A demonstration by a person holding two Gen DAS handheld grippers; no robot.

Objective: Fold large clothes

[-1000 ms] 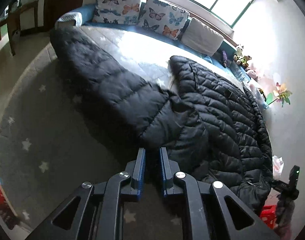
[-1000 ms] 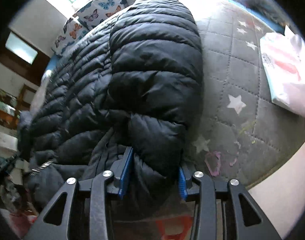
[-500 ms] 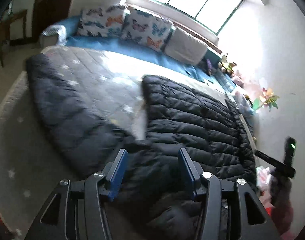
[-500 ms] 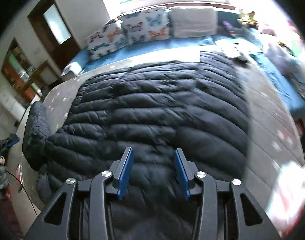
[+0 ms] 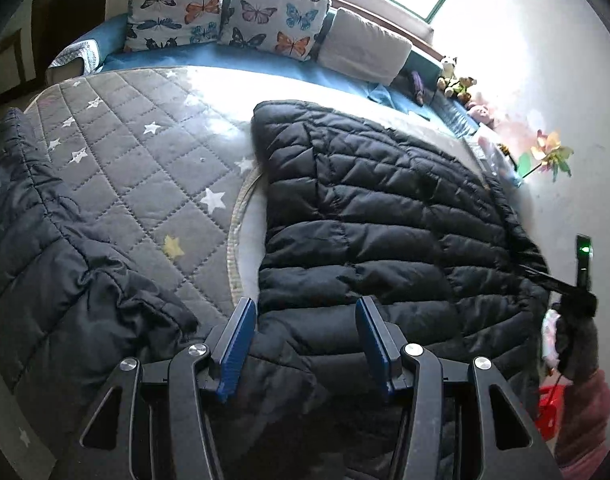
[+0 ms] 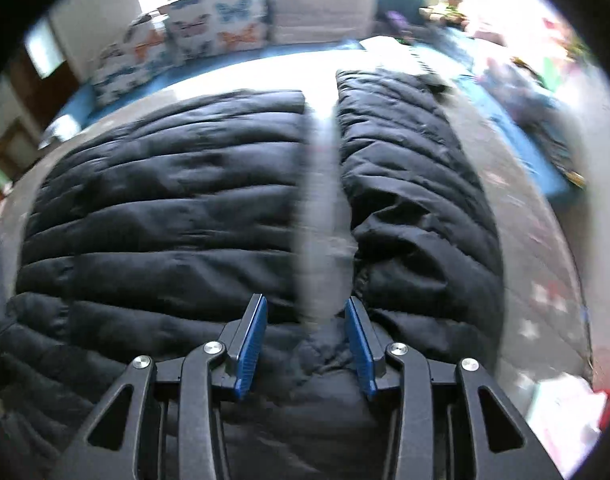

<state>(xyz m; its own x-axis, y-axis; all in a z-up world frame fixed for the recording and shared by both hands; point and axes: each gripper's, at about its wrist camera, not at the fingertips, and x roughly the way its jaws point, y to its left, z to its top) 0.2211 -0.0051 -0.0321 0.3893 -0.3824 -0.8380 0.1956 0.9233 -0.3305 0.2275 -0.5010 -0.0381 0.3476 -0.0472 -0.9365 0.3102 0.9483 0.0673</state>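
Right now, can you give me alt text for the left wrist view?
The left gripper hovers open over a black puffer jacket spread on a grey star-quilted bed, one sleeve flung left. Butterfly cushions line the window.

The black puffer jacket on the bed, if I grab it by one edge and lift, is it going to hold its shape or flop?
The black puffer jacket will likely flop: its sleeve already lies crumpled on the quilted bed cover. The puffy quilting suggests it is light for its bulk. The shell looks smooth, so it may slip from an open left claw.
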